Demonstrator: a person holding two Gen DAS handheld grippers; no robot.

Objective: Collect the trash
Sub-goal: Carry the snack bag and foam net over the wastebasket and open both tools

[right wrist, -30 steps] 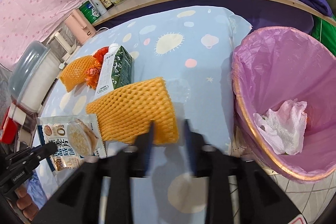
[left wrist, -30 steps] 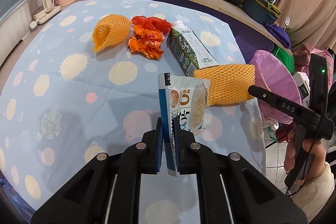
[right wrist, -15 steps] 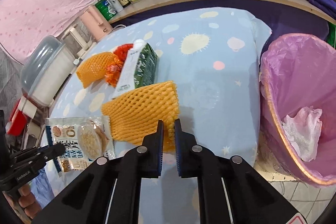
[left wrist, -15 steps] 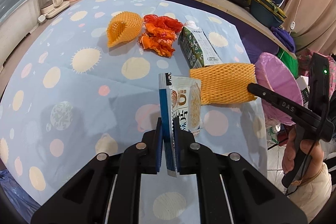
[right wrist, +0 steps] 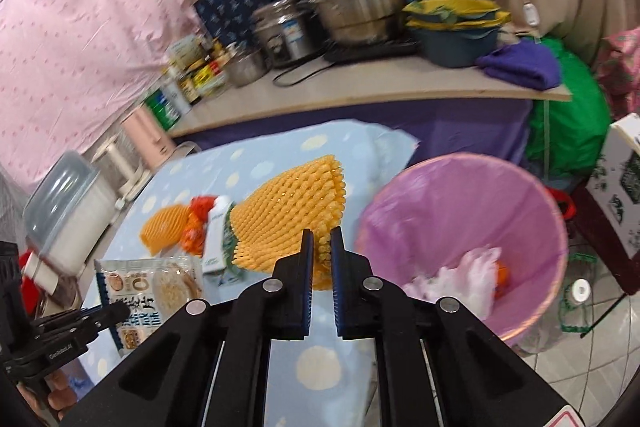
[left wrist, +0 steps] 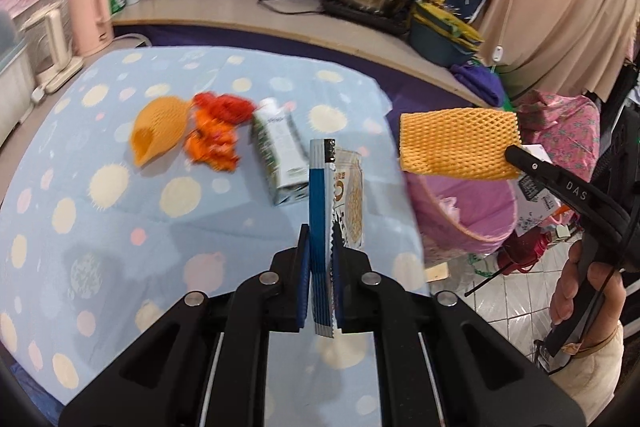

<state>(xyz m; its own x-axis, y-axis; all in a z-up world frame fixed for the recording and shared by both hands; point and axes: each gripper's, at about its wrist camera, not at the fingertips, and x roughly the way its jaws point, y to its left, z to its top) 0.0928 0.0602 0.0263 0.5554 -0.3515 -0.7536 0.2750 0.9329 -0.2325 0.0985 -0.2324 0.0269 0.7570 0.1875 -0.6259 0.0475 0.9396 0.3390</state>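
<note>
The table (left wrist: 120,247) with its dotted blue cloth lies under both grippers. The pink-lined trash bin (right wrist: 532,211) sits just right of the right gripper (right wrist: 321,247), which is clamped on an orange foam net (right wrist: 292,211) held off the cloth. The left gripper (left wrist: 320,267) pinches a snack packet (left wrist: 320,195) upright; a green carton (left wrist: 280,155) lies just beyond it.
</note>
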